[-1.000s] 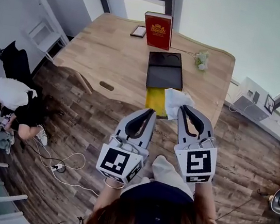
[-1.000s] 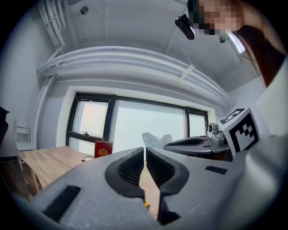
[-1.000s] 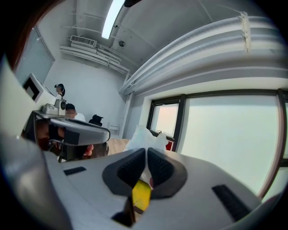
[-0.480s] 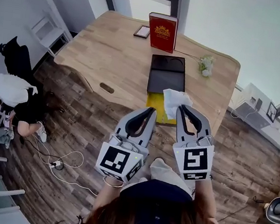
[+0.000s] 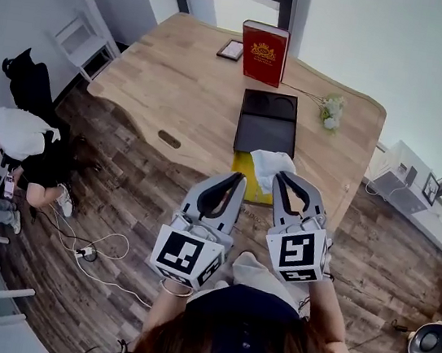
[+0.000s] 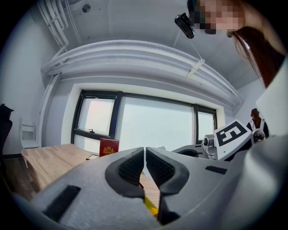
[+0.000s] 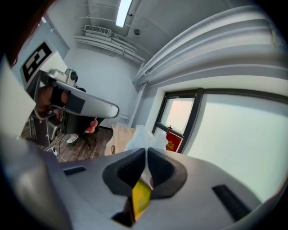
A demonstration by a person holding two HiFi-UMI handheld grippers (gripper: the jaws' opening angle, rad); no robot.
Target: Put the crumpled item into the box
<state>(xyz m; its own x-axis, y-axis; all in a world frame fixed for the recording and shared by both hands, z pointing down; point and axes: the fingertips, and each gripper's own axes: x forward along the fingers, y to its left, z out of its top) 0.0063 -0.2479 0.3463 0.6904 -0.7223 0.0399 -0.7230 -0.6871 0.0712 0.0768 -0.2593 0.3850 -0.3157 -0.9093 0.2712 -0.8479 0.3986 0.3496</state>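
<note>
A white crumpled item [image 5: 270,164] lies on the yellow part [image 5: 244,169] of an open black box [image 5: 267,125] at the near edge of the wooden table [image 5: 185,84]. In the head view my right gripper [image 5: 281,177] is shut, its tip right at the item's near edge; I see nothing clamped in it. In the right gripper view the item [image 7: 139,136] shows just beyond the closed right gripper [image 7: 146,152]. My left gripper [image 5: 238,179] is shut and empty, held left of the item off the table's edge. Its pads meet in the left gripper view [image 6: 145,150].
A red book [image 5: 263,52] stands upright behind the box, with a small framed object [image 5: 233,49] beside it. White flowers [image 5: 330,110] lie at the table's right. A person [image 5: 12,140] crouches on the wooden floor far left, near cables [image 5: 98,252].
The view has shifted slightly, so the table sits a little further right. Both grippers keep their pose near the box and stay shut. The crumpled item has not moved on the box.
</note>
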